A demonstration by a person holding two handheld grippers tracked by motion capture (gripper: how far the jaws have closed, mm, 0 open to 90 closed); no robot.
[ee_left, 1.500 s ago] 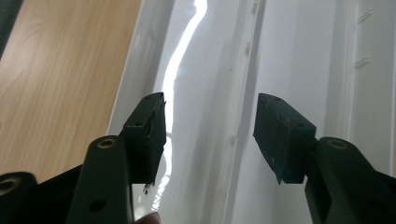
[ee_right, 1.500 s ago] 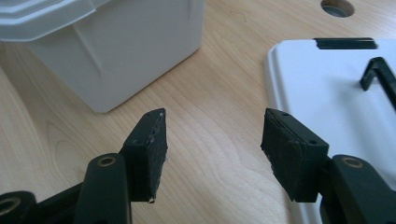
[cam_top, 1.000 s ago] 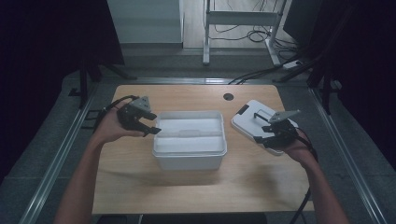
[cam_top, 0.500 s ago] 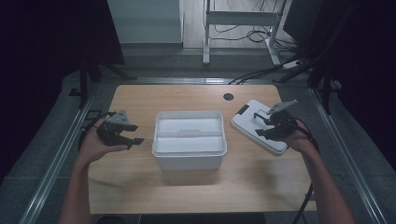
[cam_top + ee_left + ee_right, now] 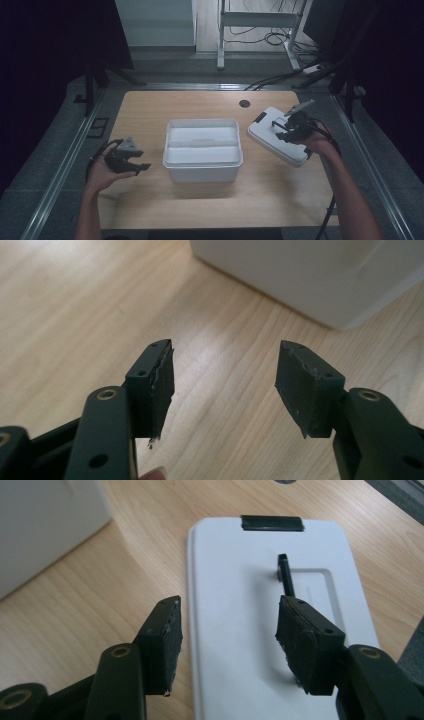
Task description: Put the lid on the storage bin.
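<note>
white bin (image 5: 202, 149) at the centre of the wooden tabletop (image 5: 150, 110); white lid (image 5: 277, 136) lying flat to its right. left gripper (image 5: 134, 161) — jaws apart, empty; right gripper (image 5: 283, 131) — jaws apart above the lid.

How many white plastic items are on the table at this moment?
2: an open white bin at the table's centre, and a flat white lid to its right, under the right tool.
</note>
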